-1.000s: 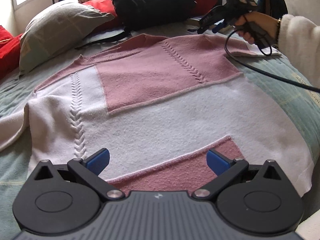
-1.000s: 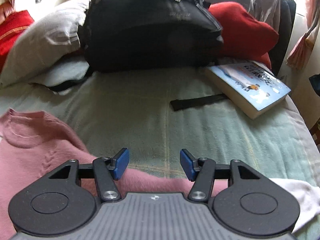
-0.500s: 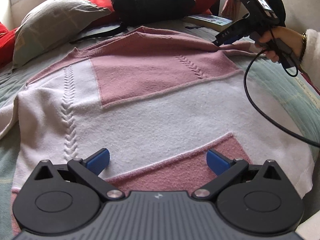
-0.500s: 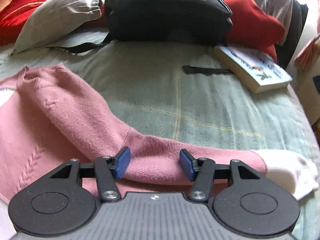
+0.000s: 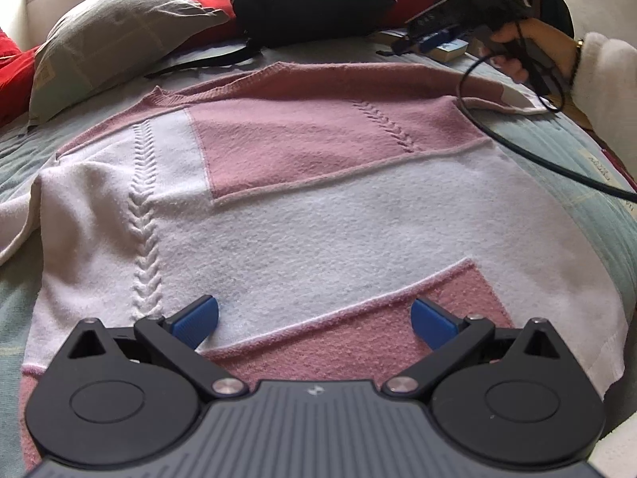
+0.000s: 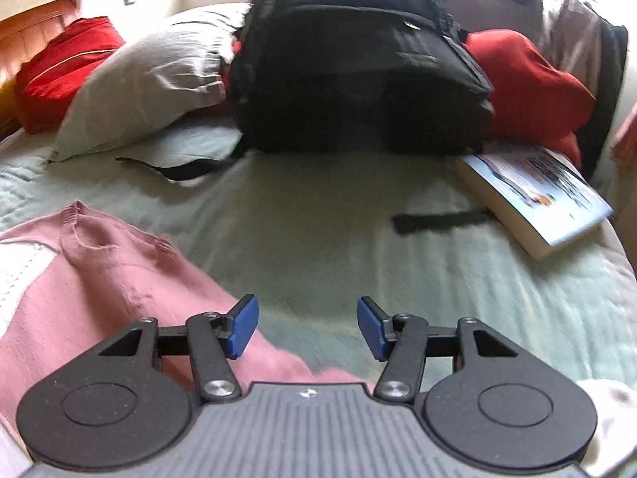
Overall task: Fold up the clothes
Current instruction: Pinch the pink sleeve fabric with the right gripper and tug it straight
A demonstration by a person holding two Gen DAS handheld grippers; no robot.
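Observation:
A pink and white patchwork sweater (image 5: 302,199) lies spread flat on the bed, its neckline toward the pillows. My left gripper (image 5: 314,318) hovers open over the sweater's lower hem with nothing between its blue pads. In the left wrist view my right gripper (image 5: 434,40) shows at the top right in a person's hand, raised above the sweater's pink sleeve (image 5: 458,83). In the right wrist view the right gripper (image 6: 306,326) stands open over the pale green bedspread (image 6: 358,255), holding nothing. The sweater's pink shoulder (image 6: 99,279) lies to its left, partly under the gripper body.
A black backpack (image 6: 358,71) stands at the head of the bed between a grey pillow (image 6: 151,83) and red cushions (image 6: 525,87). A paperback book (image 6: 533,195) and a black strap (image 6: 438,221) lie at the right. A black cable (image 5: 529,155) trails across the sweater's right side.
My right gripper has lifted and tilted back up off the pink sleeve, which now lies below its view. The left gripper has stayed open over the hem.

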